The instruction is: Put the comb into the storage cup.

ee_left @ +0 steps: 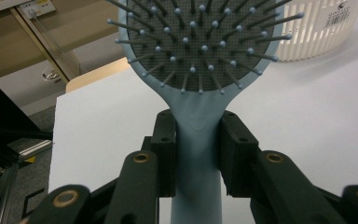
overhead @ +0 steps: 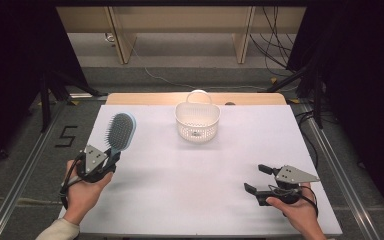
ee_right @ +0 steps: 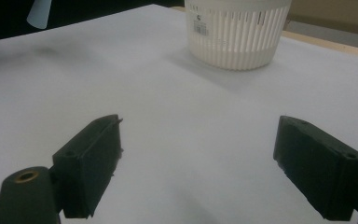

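A light blue hairbrush [overhead: 120, 130] with a grey bristle pad is held at the table's left side, its head pointing away from me. My left gripper [overhead: 113, 157] is shut on its handle; in the left gripper view the two black jaws clamp the handle of the hairbrush [ee_left: 198, 140] just below the head. A white slotted basket [overhead: 197, 120] with a carry handle stands at the far middle of the table. My right gripper [overhead: 258, 178] rests low at the front right, open, with nothing between its jaws, pointing left towards the basket [ee_right: 237, 32].
The white table top [overhead: 200, 170] has a wooden strip along its far edge. Black stands and cables sit on the floor to both sides and behind. A "5" is marked on the floor at the left.
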### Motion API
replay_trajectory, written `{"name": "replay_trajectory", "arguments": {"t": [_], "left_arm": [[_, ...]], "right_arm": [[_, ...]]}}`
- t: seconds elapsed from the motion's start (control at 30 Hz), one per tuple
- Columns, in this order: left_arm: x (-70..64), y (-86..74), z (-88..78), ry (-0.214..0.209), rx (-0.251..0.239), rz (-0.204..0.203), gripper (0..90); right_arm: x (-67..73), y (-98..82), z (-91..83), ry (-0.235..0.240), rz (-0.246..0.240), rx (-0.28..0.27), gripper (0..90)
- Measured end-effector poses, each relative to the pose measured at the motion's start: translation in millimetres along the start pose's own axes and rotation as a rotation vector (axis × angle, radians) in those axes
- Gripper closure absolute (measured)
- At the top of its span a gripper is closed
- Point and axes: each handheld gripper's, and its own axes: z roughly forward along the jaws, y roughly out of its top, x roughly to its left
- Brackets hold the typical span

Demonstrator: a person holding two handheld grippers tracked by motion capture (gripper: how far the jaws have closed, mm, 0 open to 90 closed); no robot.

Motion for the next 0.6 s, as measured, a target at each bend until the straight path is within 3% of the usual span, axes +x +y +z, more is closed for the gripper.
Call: {"name": "replay_trajectory", "arguments": {"t": [0.6], "left_arm": [[-4.7,8.7,0.8,-0.007,-0.039,0.000,70.0]], "right_arm": [[0.0,-0.1,-0.3,-0.002,0.001,0.000,15.8]]}}
